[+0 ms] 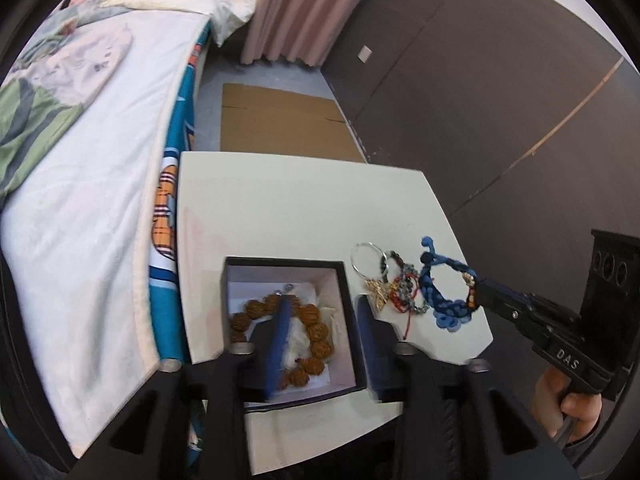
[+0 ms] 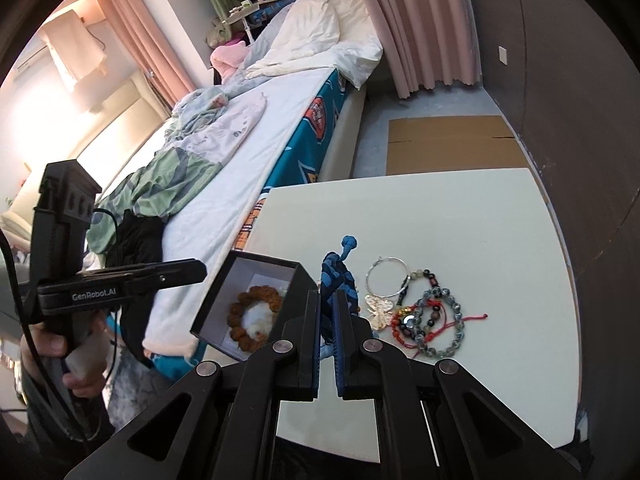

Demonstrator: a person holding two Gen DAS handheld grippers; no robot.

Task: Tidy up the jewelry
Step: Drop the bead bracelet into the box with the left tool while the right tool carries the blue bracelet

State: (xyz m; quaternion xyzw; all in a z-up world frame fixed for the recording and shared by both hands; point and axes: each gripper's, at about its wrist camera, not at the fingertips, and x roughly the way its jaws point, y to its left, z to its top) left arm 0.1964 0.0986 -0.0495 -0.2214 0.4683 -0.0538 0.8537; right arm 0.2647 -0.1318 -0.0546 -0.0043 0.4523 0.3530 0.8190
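Note:
A black box (image 1: 344, 280) with a white lining holds a brown bead bracelet (image 1: 316, 326); both also show in the right wrist view, box (image 2: 300, 284) and bracelet (image 2: 240, 308). My left gripper (image 1: 324, 312) is open, its fingers astride the box's right wall. My right gripper (image 2: 328, 300) is shut on a blue braided bracelet (image 2: 338, 272), lifted off the white table (image 2: 460, 216); in the left wrist view the bracelet (image 1: 436, 284) hangs from that gripper (image 1: 482, 288). A silver hoop (image 2: 386, 276), a gold pendant (image 2: 378, 308) and dark bead bracelets (image 2: 436, 320) lie in a pile.
A bed (image 1: 100, 200) with white sheets and clothes runs along the table's left side. Flat cardboard (image 1: 280, 120) lies on the floor beyond the table. A dark wall (image 1: 500, 100) stands to the right. Pink curtains (image 2: 420, 20) hang at the back.

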